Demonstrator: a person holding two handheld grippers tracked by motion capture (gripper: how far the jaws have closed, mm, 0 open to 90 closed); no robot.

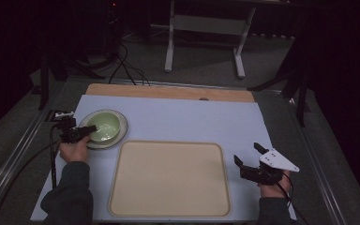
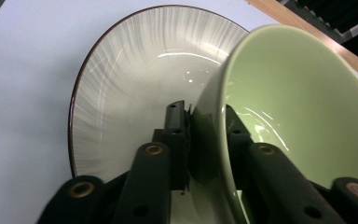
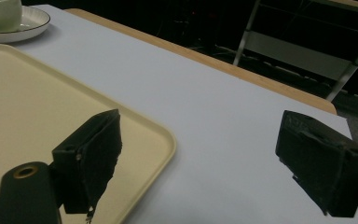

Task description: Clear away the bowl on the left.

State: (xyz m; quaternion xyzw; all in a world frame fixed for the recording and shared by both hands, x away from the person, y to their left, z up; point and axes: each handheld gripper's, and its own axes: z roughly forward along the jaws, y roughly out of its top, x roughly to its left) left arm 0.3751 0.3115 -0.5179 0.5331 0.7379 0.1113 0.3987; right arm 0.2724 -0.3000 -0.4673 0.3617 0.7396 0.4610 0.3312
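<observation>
Gripping the wall of the green bowl (image 2: 303, 116), the left gripper (image 2: 205, 140) has its two black jaws closed on the rim, one jaw outside the bowl and one inside it. From the left gripper view the bowl looks tilted, and inside it I see no content, only a smooth glossy glaze of pale green with some light reflections. This bowl rests in a wider plate (image 2: 121, 93), which is pale with fine grey radial lines and a thin dark edge; besides the bowl the plate carries nothing. In the high view the plate (image 1: 120, 133) and bowl (image 1: 104, 125) sit at the left side of the light blue table mat (image 1: 187, 119), just beside the far left corner of the beige tray (image 1: 168, 178). That tray is flat with a low raised rim and rounded corners, and its surface is bare. At the right side the right gripper (image 1: 249, 154) is held over the mat near the tray's right edge, its jaws standing wide apart with nothing between them.
</observation>
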